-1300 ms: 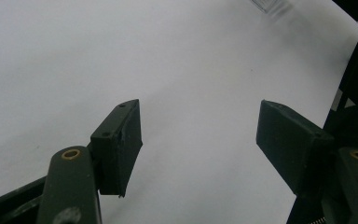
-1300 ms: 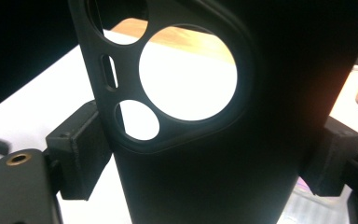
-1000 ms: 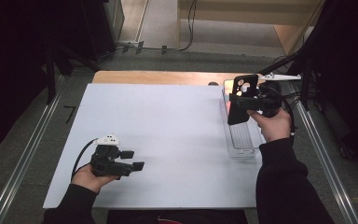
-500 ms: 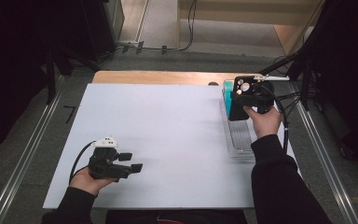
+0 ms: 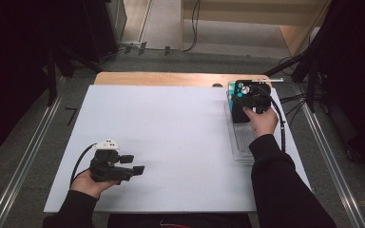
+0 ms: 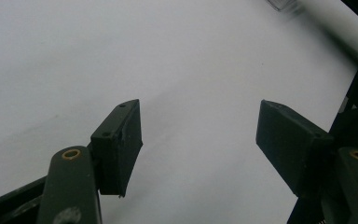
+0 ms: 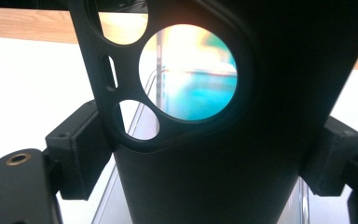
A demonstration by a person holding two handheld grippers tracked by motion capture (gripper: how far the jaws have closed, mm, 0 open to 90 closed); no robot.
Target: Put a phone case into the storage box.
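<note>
A black phone case (image 7: 191,177) with round camera cutouts stands between my right gripper's (image 7: 205,158) pads, which press on its two sides. In the high view the right gripper (image 5: 243,105) holds the case (image 5: 239,115) low over the far end of a clear plastic tray (image 5: 241,143) at the board's right edge. A teal object (image 5: 231,90) lies at the tray's far end and shows through the case's large hole (image 7: 196,88). My left gripper (image 5: 135,164) rests in a hand near the board's front left. Its jaws stand open over bare white board (image 6: 198,144).
A white board (image 5: 171,128) covers most of the wooden table (image 5: 171,78). Metal rails run along the floor on both sides. Cables trail from both grippers, and dark stands rise beyond the table's right corner.
My right gripper has come down and moved toward the far end of the tray, carrying the phone case. The left gripper has stayed where it was.
</note>
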